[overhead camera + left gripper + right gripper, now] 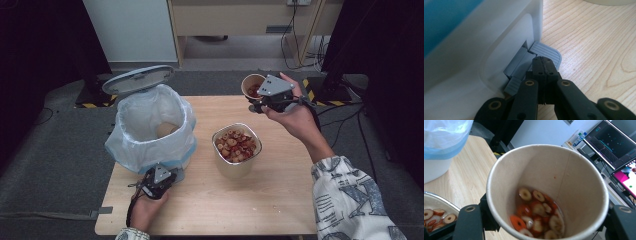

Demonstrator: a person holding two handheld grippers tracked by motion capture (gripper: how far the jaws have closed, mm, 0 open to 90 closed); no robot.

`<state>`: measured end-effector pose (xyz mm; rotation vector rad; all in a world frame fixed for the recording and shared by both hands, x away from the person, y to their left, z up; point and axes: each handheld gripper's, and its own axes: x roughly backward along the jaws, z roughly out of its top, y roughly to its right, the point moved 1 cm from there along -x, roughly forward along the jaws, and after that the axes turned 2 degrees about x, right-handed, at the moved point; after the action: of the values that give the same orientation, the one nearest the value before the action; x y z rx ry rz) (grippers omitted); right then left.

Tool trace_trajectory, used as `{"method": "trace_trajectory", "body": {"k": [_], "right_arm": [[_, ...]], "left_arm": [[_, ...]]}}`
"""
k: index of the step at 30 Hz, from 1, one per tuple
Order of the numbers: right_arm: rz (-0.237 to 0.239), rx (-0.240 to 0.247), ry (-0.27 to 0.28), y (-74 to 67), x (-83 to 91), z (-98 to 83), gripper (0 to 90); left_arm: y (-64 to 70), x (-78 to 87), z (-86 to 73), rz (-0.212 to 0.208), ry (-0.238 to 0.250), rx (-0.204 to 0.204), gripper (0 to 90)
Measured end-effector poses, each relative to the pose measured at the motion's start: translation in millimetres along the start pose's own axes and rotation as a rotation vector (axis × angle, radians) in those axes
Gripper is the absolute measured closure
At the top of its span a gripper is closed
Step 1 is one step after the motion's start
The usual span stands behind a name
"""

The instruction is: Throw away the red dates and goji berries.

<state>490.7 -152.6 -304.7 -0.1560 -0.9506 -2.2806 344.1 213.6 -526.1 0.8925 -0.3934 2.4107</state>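
A: Biggest thing first?
B: Table [280,200], light wood, dark grey carpet round it. At the far wall a wooden desk w/ cables; monitors show in the right gripper view.

A: On the table?
B: Pedal bin [150,135] on the left, white, lined w/ a bag, lid [138,79] tipped up & back. Something tan lies inside, can't tell what from the high view. Near mid-table a bowl [236,162] full of dried red fruit slices [236,144].

A: Left gripper?
B: Left gripper [161,179] sits low at the bin's base, near edge of the table. In the left gripper view its jaws are pressed together, nothing between them, tips resting on the grey ribbed pedal [547,52] that sticks out of the bin's foot.

A: Right one?
B: Right gripper [257,102] is held up over the far right part of the table, grey plate on top. Jaws pinch a paper cup [544,172] from both sides, each one against the cup's outer wall. Cup's tilted toward the camera riding on it.

A: What's in the cup?
B: A small heap of the same slices [537,218] at the bottom, looks wet, prob. some liquid. Cup is well apart from the bin, above & beyond the bowl.
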Motion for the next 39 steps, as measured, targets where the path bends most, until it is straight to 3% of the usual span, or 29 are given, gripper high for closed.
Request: {"method": "trace_trajectory", "body": {"k": [5, 8, 9, 10, 11, 18, 33, 39], "right_arm": [[-0.002, 0.025, -0.005, -4.0, -0.2, 0.4, 31.3], [-0.021, 0.076, -0.019, -7.6, -0.1, 0.2, 31.3], [-0.032, 0.12, -0.03, -10.3, 0.2, 0.4, 31.3], [-0.032, 0.12, -0.03, -10.3, 0.2, 0.4, 31.3], [-0.041, 0.158, -0.034, -12.6, 0.7, 1.2, 31.4], [-0.052, 0.235, -0.036, -18.0, 2.0, 5.1, 31.6], [-0.059, 0.265, -0.052, -17.9, 3.7, 5.8, 31.6], [-0.069, 0.318, -0.057, -20.2, 6.0, 8.8, 31.6]], "left_arm": [[0.0, 0.0, 0.0, 0.0, 0.0, 0.0, 89.4], [0.0, 0.0, 0.0, 0.0, 0.001, 0.0, 89.4], [0.1, -0.1, 0.0, 0.0, 0.001, 0.0, 89.4], [-0.1, -0.1, 0.0, -0.001, 0.001, 0.001, 89.4], [0.0, -0.1, 0.0, -0.001, 0.001, 0.001, 89.4], [0.2, -0.1, 0.0, 0.0, 0.001, 0.001, 89.4], [0.0, 0.0, 0.0, 0.0, 0.001, 0.0, 89.4], [0.1, -0.1, 0.0, 0.001, 0.001, 0.0, 89.4]]}}
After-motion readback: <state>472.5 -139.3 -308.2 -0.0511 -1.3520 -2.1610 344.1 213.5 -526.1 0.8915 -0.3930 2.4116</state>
